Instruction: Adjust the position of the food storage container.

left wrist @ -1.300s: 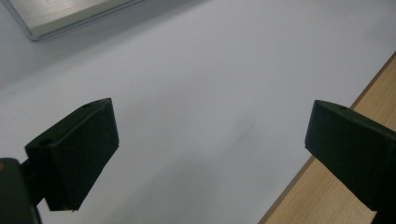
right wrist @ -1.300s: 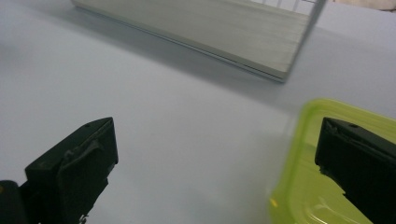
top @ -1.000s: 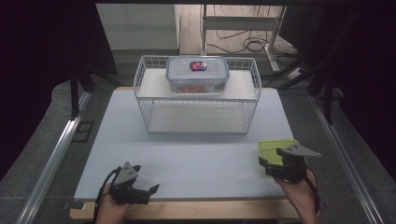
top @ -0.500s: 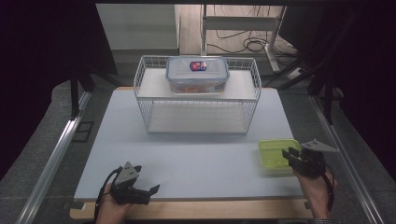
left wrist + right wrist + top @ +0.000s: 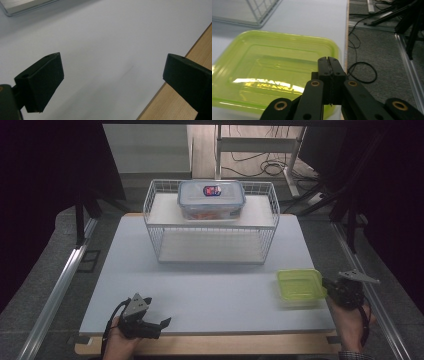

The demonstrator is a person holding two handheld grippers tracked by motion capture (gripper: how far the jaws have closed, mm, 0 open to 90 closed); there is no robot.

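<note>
Left tool (image 5: 162,322): held low at the near left edge of the desk (image 5: 200,285); its jaws stand wide apart over the bare white surface with nothing between them, as the left gripper view confirms.

Right tool (image 5: 325,283): held at the near right edge of the desk. Its jaws have just been closing and now meet pad to pad, with nothing visibly pinched between them. The closed tips lie at the right rim of the green lid (image 5: 300,286), which rests flat on the desk near its right edge.

Wire basket (image 5: 212,227): stands at the far centre of the desk, well apart from the lid. A clear lidded container (image 5: 211,200) sits on its upper level.
</note>
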